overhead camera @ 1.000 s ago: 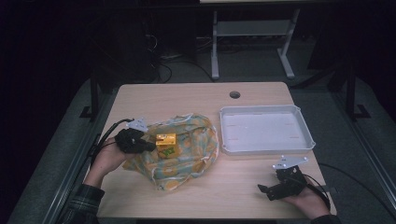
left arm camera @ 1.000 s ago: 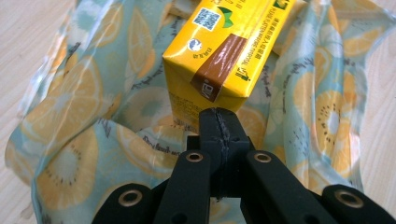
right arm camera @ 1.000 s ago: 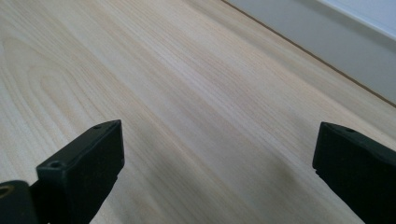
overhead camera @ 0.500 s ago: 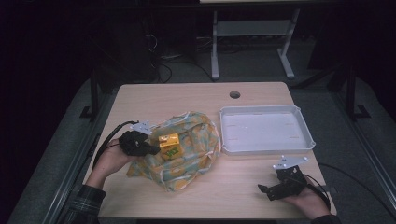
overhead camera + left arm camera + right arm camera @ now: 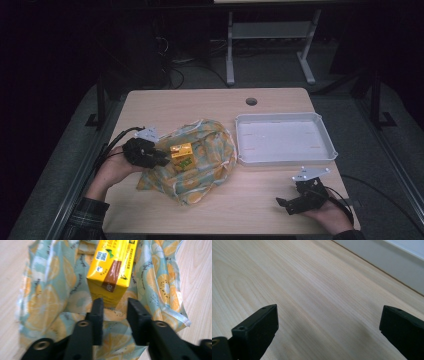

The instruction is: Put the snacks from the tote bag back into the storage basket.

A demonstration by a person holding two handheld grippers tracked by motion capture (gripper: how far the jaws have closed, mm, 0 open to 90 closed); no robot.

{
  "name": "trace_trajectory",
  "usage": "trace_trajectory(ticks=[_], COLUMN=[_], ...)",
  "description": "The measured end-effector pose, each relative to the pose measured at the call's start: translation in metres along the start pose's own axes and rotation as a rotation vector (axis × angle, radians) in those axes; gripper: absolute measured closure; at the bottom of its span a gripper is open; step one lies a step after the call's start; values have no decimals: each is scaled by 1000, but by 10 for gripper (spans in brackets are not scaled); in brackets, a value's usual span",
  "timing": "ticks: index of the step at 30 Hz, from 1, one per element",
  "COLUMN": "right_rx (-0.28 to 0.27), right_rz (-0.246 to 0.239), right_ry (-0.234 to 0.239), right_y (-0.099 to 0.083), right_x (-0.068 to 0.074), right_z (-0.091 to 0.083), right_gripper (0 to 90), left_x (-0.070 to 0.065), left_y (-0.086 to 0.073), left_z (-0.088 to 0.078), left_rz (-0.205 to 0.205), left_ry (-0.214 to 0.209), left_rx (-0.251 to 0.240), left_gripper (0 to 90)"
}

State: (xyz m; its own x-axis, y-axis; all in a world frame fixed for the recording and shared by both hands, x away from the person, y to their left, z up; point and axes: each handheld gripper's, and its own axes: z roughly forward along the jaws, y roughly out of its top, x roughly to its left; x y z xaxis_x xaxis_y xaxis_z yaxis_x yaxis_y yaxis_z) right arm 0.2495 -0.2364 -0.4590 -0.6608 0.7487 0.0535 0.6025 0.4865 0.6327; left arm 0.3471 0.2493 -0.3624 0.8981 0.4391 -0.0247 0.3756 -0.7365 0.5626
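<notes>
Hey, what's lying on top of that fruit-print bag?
A yellow carton lies on the fruit-print bag, just ahead of the left gripper, whose jaws have just been opening. The bag's inside is hidden.

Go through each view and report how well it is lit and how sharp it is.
High view: only the table is lit, the room around it is near black, and the image is soft. Left gripper view: bright; the yellow carton reads fairly sharp, while the fruit-print bag blurs toward the left edge. Right gripper view: evenly lit wood grain, soft shadow under the black jaws, mild blur on them.

A white tray [image 5: 327, 150] lies on the wooden table [image 5: 210, 102], near a round hole [image 5: 251, 101].
</notes>
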Motion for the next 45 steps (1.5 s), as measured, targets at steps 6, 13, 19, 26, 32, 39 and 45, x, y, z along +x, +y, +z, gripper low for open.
trace_trajectory(ticks=[6, 13, 19, 26, 32, 39, 45], right_rx=[0, -4, -3, -1, -1, 0, -1], right_rz=[2, 0, 2, 7, 6, 0, 6], right_ry=[3, 6, 8, 11, 11, 14, 13], right_y=[1, 0, 0, 0, -1, -1, -1], right_x=[0, 0, 0, 1, 1, 1, 1], right_z=[0, 0, 0, 0, 0, 0, -1], right_gripper=[17, 17, 17, 17, 17, 17, 17], left_x=[-1, -1, -1, -1, -1, -1, 0], left_y=[20, 39, 56, 66, 71, 73, 73], left_z=[-3, 3, 16, 29, 42, 56, 65], left_rz=[56, 104, 125, 159, 168, 177, 166], left_ry=[-7, -14, -38, -48, -47, -35, -35], left_rx=[50, 91, 133, 179, 209, 249, 275], left_gripper=[383, 296, 273, 264, 263, 265, 284])
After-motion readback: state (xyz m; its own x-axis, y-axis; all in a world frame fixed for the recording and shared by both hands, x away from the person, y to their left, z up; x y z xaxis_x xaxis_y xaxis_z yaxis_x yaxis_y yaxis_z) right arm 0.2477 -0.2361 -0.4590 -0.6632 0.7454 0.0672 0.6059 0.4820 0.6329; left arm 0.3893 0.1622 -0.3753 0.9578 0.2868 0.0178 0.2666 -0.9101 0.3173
